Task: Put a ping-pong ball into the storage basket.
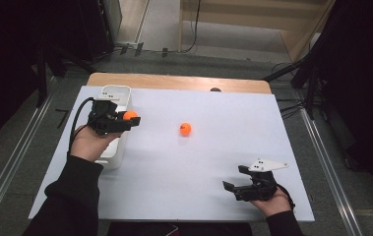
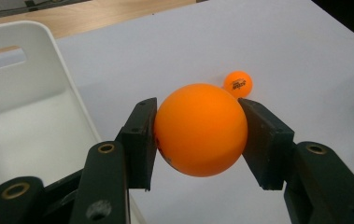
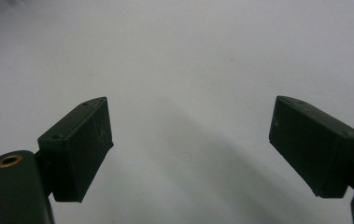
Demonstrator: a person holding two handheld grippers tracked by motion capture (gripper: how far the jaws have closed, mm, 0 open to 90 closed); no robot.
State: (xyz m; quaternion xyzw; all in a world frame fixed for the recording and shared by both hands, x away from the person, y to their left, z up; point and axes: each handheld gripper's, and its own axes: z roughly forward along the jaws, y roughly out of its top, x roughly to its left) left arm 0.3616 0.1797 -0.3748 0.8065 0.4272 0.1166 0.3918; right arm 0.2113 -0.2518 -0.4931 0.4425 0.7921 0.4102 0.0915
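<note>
White plastic forms the bin (image 1: 120,93) at the far left of the table (image 1: 213,162), standing on the pale sheet that covers most of the tabletop, with a strip of bare wood showing along the far edge. In the high view the person's left hand (image 1: 89,142) lies over the near part of this bin and holds the left gripper (image 1: 131,119), whose black cable loops back toward the sleeve. Its jaws are clenched on an orange ball (image 1: 130,115), one pad pressing on each side, and the ball sits right at the bin's right-hand wall, raised off the sheet. In the left gripper view the held ball bulges out above and below the pads, the open inside of the bin lies to its left, and a cut-out handle shows in the bin's far wall. Further right, near the middle of the sheet and well apart from both grippers, a second orange ball (image 1: 185,129) rests alone; dark print shows on it in the left gripper view. At the near right corner of the table the person's right hand (image 1: 272,201) holds the right gripper (image 1: 235,178), low over the sheet, with its grey three-cornered plate on top. Its jaws stand wide apart and released, with bare sheet between the pads in the right gripper view.
</note>
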